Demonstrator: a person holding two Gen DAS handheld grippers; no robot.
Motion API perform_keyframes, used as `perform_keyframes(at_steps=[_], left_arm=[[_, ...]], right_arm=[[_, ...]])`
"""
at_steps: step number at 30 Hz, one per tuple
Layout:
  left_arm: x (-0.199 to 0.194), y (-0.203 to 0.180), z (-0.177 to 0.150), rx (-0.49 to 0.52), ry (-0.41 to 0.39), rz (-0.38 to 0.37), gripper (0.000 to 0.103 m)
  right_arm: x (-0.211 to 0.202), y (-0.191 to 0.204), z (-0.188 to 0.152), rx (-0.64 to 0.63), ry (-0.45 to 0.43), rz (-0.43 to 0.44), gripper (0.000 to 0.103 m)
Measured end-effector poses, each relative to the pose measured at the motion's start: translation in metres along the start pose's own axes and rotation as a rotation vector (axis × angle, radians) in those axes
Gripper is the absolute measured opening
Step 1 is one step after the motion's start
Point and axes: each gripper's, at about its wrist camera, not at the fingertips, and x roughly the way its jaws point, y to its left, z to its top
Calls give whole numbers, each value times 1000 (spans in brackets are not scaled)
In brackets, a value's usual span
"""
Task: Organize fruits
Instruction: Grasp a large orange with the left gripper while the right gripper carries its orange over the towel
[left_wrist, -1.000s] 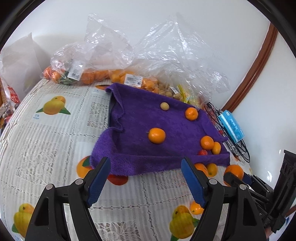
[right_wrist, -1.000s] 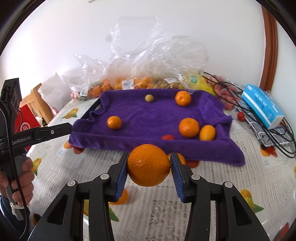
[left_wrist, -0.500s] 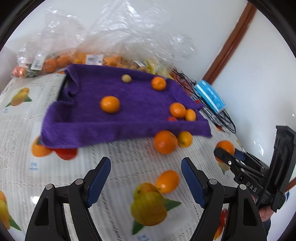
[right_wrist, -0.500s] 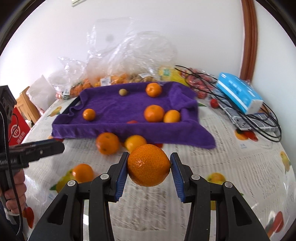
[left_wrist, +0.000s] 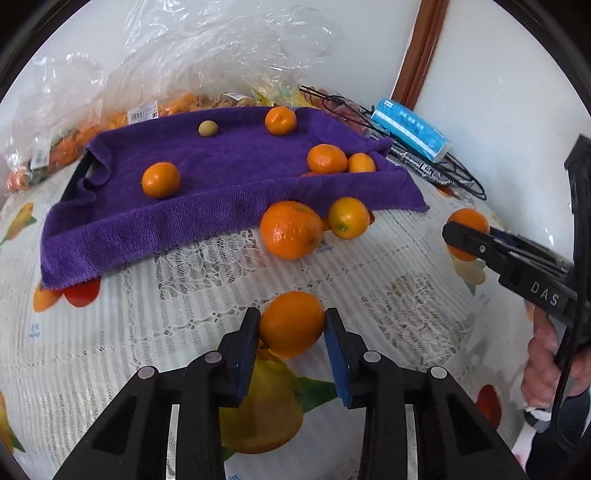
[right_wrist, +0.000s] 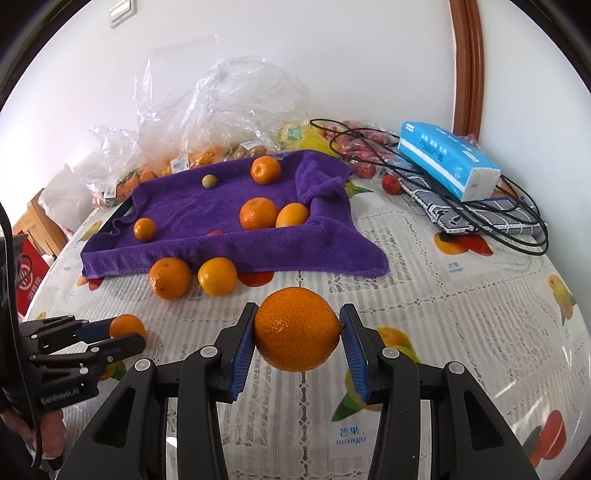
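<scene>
Both grippers are loaded, so the step in hand looks like the carry toward the purple towel (right_wrist: 207, 218), which lines a dark tray at about 11 o'clock from the right gripper (right_wrist: 297, 338). That gripper's jaws are closed on a mandarin (right_wrist: 296, 328), pinched across its middle between the blue pads and held above the fruit-print tablecloth (right_wrist: 461, 314). The left gripper (left_wrist: 291, 334) has its jaws narrowed onto a smaller orange fruit (left_wrist: 291, 323), both pads touching its sides; whether it has left the cloth I cannot tell. The next move, as I judge it, calls for bringing each fruit over the towel's raised front fold and opening only once low — these are round and will roll. The mandarin is bright orange with a pebbled skin and a small scar facing the camera; the left-hand fruit is smoother and a little oval. On the towel lie three mandarins, one pale round fruit (right_wrist: 209, 181) at the far side and a yellowish oval one (right_wrist: 291, 215) touching the middle mandarin. Two more fruits — a large mandarin (left_wrist: 291, 229) and a yellower one (left_wrist: 348, 217) — sit on the tablecloth just beside the towel's near edge, at 12 o'clock from the left gripper.
</scene>
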Motion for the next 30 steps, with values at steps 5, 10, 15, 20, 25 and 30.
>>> perform_keyframes(at_steps=[5,10,15,20,25,30], left_arm=[[-5,11,6,-25,-6,8,33],[-19,37,24,-98,-39,18,33],[-32,57,45,-140,-91,38,33],[-41,75,69,-184,-133,57,33],[-46,84,89,-197,-183,77,33],[-42,94,106,-225,-196,93,33]], right_arm=[[8,10,7,-20,6,14,45],[11,26,23,-42,-9,39,45],[15,40,45,-57,-33,67,45],[23,50,66,-59,-47,81,45],[28,59,87,-74,-74,81,45],[35,63,109,-58,-93,92,45]])
